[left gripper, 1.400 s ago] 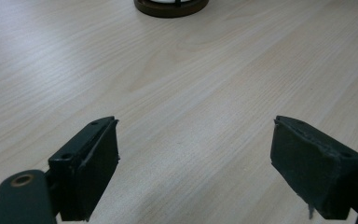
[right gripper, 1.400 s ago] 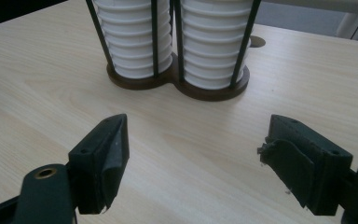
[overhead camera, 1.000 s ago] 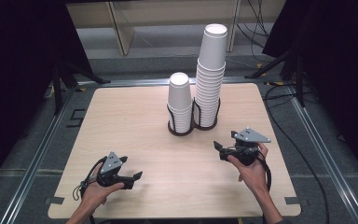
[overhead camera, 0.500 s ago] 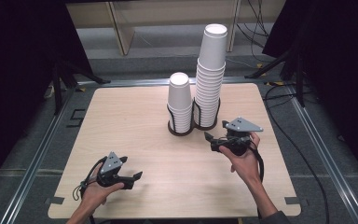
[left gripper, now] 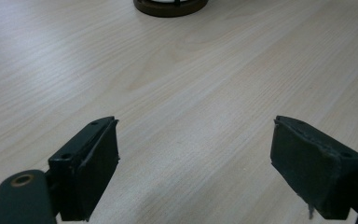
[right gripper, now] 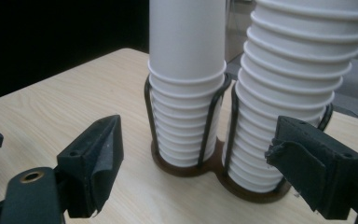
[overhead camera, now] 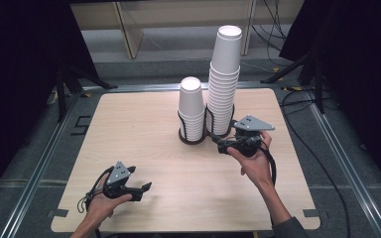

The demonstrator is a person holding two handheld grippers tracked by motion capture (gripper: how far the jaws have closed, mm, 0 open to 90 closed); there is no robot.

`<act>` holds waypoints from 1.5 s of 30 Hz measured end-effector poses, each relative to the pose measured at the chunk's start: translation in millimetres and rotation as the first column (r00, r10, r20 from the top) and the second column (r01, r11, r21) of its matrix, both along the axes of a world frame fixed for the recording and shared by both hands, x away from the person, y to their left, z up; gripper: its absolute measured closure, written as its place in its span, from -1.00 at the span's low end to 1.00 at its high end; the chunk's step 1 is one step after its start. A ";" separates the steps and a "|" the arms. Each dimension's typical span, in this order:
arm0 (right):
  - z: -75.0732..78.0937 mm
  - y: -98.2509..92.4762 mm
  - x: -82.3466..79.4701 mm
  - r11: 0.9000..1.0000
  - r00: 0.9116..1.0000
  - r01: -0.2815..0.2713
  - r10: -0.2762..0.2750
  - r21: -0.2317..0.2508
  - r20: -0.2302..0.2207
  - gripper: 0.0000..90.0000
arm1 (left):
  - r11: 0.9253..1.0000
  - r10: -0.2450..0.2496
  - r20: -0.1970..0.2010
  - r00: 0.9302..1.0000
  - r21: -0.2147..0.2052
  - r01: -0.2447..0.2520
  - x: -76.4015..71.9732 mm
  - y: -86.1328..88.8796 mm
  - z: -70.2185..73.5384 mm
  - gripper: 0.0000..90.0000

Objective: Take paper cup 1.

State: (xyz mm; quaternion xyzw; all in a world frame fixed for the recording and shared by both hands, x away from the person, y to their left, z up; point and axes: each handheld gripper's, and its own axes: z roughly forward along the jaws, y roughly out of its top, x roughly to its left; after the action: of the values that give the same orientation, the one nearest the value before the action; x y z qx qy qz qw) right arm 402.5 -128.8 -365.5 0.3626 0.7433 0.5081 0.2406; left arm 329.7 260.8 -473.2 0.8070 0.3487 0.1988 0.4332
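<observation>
Paper cups, white and nested in two stacks, stand in a dark wire holder (overhead camera: 198, 140) with a round brown base near the far middle of the light wooden table (overhead camera: 129, 129). The taller stack of white paper cups (overhead camera: 224, 84) is on the right side of the holder and the shorter stack of white paper cups (overhead camera: 192, 111) is on the left, the two just beside each other.

My right tool (overhead camera: 223, 147) is near the foot of the taller stack, not touching it. In the right gripper view its jaws stand wide with nothing between them and both stacks lie ahead of it (right gripper: 193, 186).

My left tool (overhead camera: 146, 187) rests low near the front left part of the table, well apart from the cups. In the left gripper view its jaws stand apart over bare wood and hold nothing (left gripper: 193, 163).

I judge the cups very light and thin, easy to crush, and a little smooth. They may stick together when nested. I would take the top cup at its side wall, just under the rolled rim, with soft pressure, and lift straight up so that the stack does not tip.
</observation>
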 end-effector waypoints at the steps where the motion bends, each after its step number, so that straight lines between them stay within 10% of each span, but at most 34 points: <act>1: 1.3 3.0 0.5 1.000 1.000 -0.002 0.002 0.013 -0.013 -0.64 | 1.000 0.002 0.000 1.000 -0.006 -0.002 -0.3 -0.3 -0.2 -0.67; 45: 25.2 77.2 72.4 0.999 0.999 0.045 -0.046 0.026 0.011 -0.66 | 1.000 -0.001 0.006 1.000 -0.020 0.001 -0.6 -1.0 -0.3 -0.67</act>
State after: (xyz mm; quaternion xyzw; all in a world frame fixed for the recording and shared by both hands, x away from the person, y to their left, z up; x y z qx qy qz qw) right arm 474.9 -51.5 -340.3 0.3796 0.7267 0.5143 0.2516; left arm 329.1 259.9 -473.5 0.8021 0.3490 0.1975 0.4426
